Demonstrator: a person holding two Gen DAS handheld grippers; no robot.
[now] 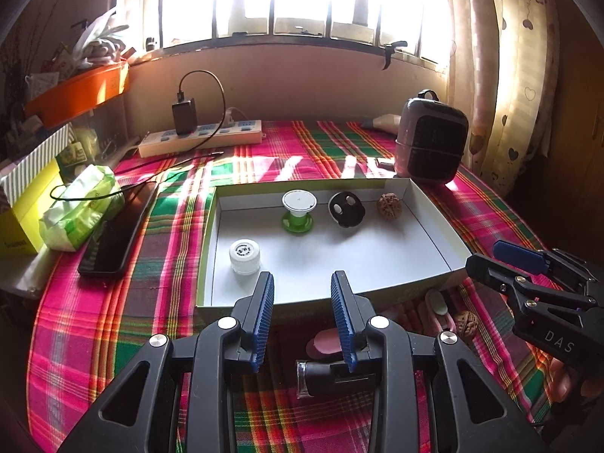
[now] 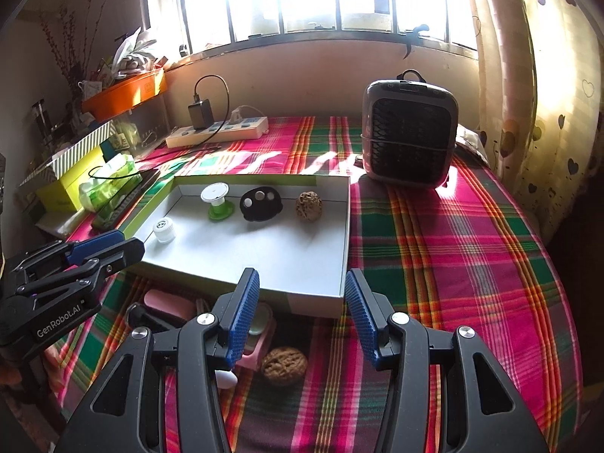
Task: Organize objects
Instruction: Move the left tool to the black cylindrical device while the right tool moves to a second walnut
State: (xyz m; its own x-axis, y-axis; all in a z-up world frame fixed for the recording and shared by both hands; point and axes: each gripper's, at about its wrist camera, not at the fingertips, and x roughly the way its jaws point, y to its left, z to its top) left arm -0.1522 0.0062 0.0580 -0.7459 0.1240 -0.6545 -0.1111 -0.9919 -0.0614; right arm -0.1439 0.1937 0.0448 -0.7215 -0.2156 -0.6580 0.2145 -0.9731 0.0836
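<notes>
A shallow white box point(image 1: 434, 226) point(image 2: 345, 226) lies on the plaid cloth. It holds a white jar point(image 1: 244, 256) point(image 2: 164, 230), a green-and-white spool point(image 1: 298, 207) point(image 2: 217, 200), a black round piece point(image 1: 345, 208) point(image 2: 260, 204) and a walnut point(image 1: 389, 207) point(image 2: 308, 205). In front of the box lie a second walnut point(image 1: 466, 324) point(image 2: 284, 366), pink items point(image 1: 324, 343) point(image 2: 166, 304) and a dark small bottle point(image 1: 324, 377). My left gripper point(image 1: 302, 290) is open and empty above the box's near edge. My right gripper point(image 2: 302, 294) is open and empty above the second walnut.
A small heater point(image 1: 430, 139) point(image 2: 409, 136) stands behind the box at right. A power strip with charger point(image 1: 200, 136) point(image 2: 219, 130) lies at the back. A phone point(image 1: 117, 230), tissue pack point(image 1: 81, 207) and yellow box point(image 1: 26, 207) sit at left.
</notes>
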